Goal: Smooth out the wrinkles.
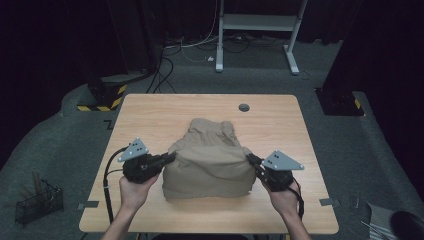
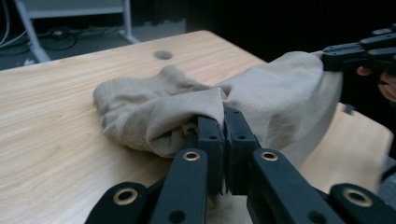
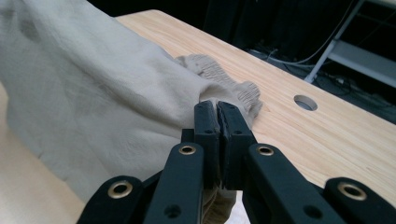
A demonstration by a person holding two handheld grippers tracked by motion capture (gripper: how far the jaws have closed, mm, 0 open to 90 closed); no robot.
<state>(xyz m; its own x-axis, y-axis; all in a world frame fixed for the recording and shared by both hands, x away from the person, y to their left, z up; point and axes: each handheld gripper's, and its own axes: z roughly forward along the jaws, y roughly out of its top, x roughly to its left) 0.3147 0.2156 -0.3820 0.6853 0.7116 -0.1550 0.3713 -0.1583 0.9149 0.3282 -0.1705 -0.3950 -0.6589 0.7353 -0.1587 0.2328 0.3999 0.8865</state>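
Mid-fold on the tan garment (image 1: 210,160), lifted off the table (image 1: 150,112)

We've got the left gripper (image 1: 170,158) and right gripper (image 1: 251,160) each pinching an edge; thin bites, so pulling unevenly could slip one loose.

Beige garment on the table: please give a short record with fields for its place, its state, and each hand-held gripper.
garment: beige cloth, crumpled, near table middle
table: light wood, round hole at far side
left hand-held gripper: shut on the cloth's left edge
right hand-held gripper: shut on the cloth's right edge
cloth state: near part raised between both grippers, far part resting on the table
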